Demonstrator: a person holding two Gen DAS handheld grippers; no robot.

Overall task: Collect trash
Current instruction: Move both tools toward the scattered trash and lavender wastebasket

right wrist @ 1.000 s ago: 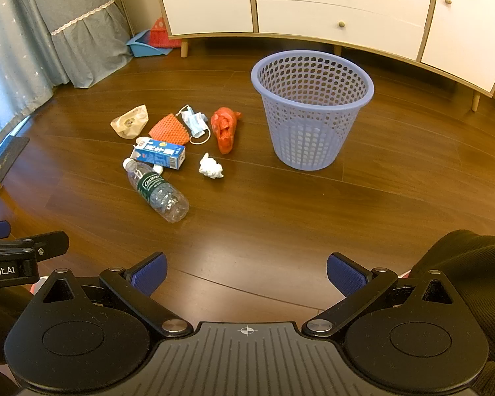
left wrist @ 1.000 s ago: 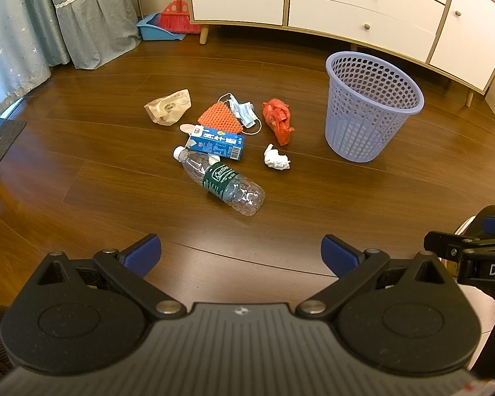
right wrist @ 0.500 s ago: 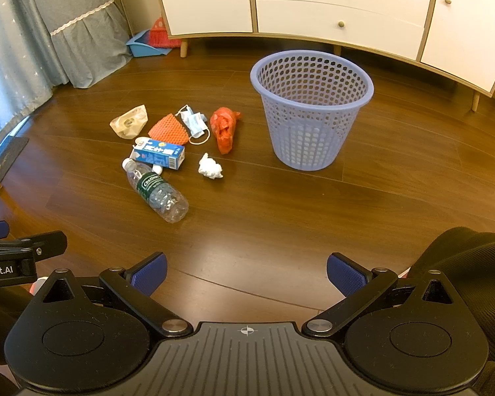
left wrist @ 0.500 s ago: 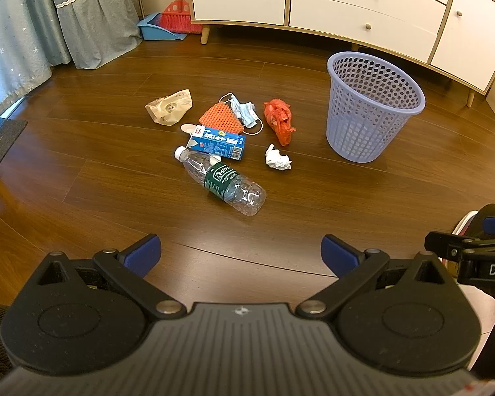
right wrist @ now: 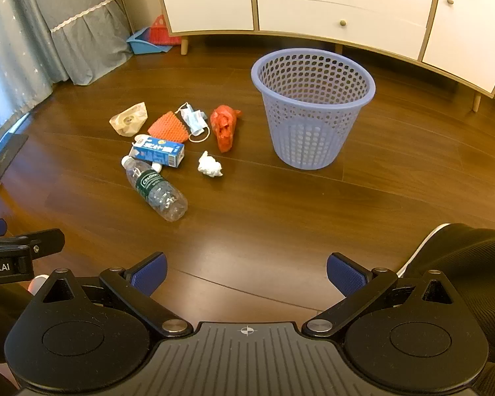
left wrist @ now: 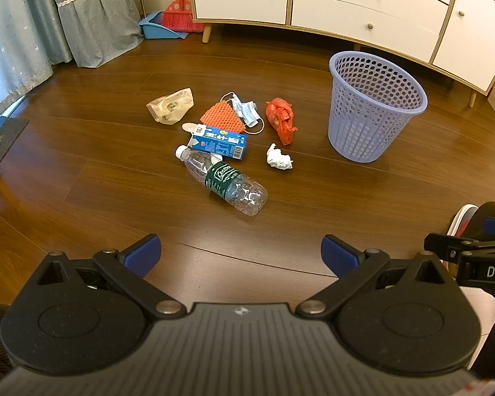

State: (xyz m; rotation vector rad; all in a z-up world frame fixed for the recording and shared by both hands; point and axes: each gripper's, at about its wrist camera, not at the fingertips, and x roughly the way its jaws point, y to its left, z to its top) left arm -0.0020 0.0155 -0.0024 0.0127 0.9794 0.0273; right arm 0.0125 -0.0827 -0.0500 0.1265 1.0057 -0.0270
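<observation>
Trash lies heaped on the floor (left wrist: 82, 198), well ahead at twelve o'clock of the left gripper (left wrist: 241, 252) and eleven o'clock of the right gripper (right wrist: 246, 270), both spread wide and empty. One bottle (left wrist: 222, 178), one carton (left wrist: 219, 141), one tissue ball (left wrist: 279, 158), one basket (left wrist: 373, 105) at one o'clock.

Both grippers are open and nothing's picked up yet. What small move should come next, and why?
Probably lower the right gripper toward the crumpled white paper. It lies apart from the other litter, the loose piece nearest the lavender basket, and the basket looks empty through its mesh. The left gripper can wait, open.
</observation>
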